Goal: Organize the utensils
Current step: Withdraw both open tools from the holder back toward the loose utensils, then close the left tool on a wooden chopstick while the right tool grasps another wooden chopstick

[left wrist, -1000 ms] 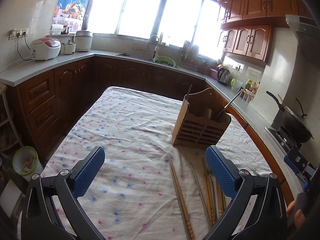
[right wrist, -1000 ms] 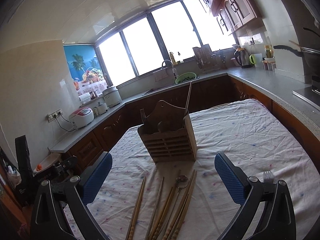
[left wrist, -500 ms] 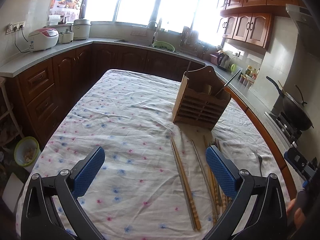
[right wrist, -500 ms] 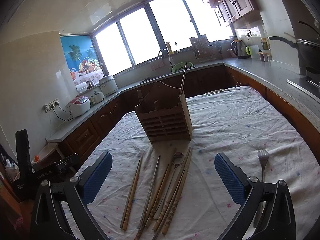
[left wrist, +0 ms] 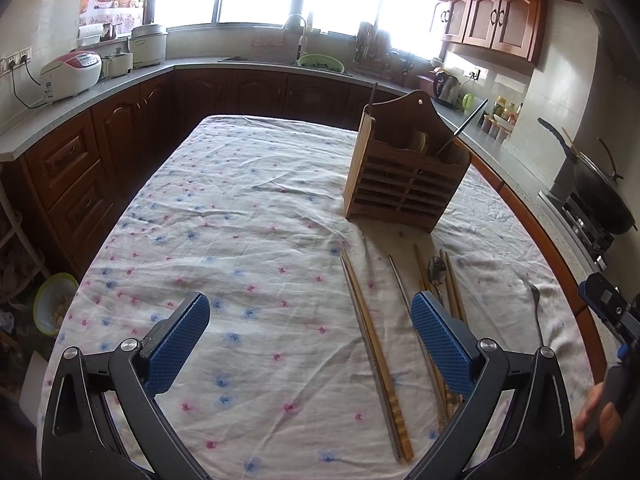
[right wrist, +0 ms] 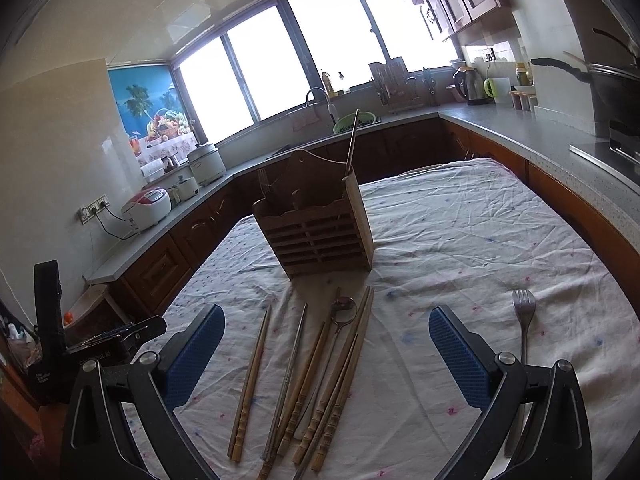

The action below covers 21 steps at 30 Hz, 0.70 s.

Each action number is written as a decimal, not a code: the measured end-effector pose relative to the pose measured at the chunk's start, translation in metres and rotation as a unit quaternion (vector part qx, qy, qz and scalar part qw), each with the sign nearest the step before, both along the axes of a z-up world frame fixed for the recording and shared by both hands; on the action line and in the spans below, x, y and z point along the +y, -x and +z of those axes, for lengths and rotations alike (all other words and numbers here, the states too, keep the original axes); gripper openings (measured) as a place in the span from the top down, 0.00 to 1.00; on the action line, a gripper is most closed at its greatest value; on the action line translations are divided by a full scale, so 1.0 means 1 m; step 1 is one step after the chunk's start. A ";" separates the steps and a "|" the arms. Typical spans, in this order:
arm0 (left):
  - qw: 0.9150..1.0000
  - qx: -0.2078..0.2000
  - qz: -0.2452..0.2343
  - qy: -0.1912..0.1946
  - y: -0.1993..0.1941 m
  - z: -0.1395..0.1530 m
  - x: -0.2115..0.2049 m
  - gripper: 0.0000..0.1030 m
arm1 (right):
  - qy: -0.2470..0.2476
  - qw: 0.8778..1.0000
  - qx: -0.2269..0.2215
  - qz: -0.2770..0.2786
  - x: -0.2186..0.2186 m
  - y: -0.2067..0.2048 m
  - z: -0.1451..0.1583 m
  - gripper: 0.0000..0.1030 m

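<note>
Chopsticks lie loose on the counter with a spoon, at 6 o'clock from the wooden holder; a fork lies apart at 3 o'clock. Both the left gripper and the right gripper hang above with jaws wide open, holding nothing. Take the outermost chopstick first, near its thick end, so you don't disturb its neighbours. The holder's compartments are hidden, and overlapping sticks are hard to count.

The left tongs are hovering with both blue pads spread wide, gripping nothing. The right tongs are hanging likewise, pads parted and empty, while a hand is showing at the far right edge.
</note>
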<state>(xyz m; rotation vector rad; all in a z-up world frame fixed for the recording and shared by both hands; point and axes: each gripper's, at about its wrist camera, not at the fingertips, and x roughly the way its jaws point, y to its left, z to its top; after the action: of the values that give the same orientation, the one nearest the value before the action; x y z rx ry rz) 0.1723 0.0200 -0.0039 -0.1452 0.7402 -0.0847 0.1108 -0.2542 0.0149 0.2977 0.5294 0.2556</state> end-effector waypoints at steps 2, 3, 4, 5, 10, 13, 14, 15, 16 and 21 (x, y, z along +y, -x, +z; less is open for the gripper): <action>1.000 0.013 -0.005 -0.003 -0.008 -0.005 -0.002 0.02 | 0.004 1.000 0.005 -0.003 0.000 -0.005 -0.002 0.00; 1.000 0.020 -0.006 -0.006 -0.012 -0.008 -0.004 0.02 | 0.008 1.000 0.009 -0.004 0.001 -0.008 -0.003 0.01; 1.000 0.028 -0.008 -0.008 -0.016 -0.011 -0.005 0.05 | 0.012 1.000 0.013 -0.006 0.001 -0.011 -0.004 0.01; 0.999 0.036 -0.010 -0.007 -0.020 -0.014 -0.006 0.07 | 0.015 1.000 0.018 -0.008 0.001 -0.014 -0.006 0.01; 0.998 0.064 -0.017 -0.003 -0.036 -0.027 -0.010 0.11 | 0.023 0.998 0.048 -0.013 0.001 -0.031 -0.017 0.20; 0.997 0.073 -0.018 -0.003 -0.046 -0.031 -0.013 0.13 | 0.022 0.997 0.073 -0.012 0.001 -0.045 -0.026 0.35; 0.997 0.075 -0.019 -0.001 -0.049 -0.033 -0.013 0.15 | 0.020 0.996 0.081 -0.011 0.001 -0.049 -0.029 0.37; 0.997 0.078 -0.021 0.000 -0.053 -0.034 -0.014 0.17 | 0.017 0.996 0.090 -0.009 0.001 -0.054 -0.032 0.41; 0.996 0.083 -0.022 -0.001 -0.058 -0.037 -0.015 0.21 | 0.016 0.995 0.097 -0.008 0.001 -0.059 -0.035 0.48; 0.993 0.114 -0.033 0.004 -0.082 -0.051 -0.021 0.34 | 0.018 0.991 0.131 -0.004 0.004 -0.084 -0.049 0.64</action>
<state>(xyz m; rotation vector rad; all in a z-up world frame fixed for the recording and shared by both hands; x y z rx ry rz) 0.2543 -0.0014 -0.0544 -0.1394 0.9737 -0.1350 0.1950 -0.2498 -0.0337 0.2999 0.7908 0.1992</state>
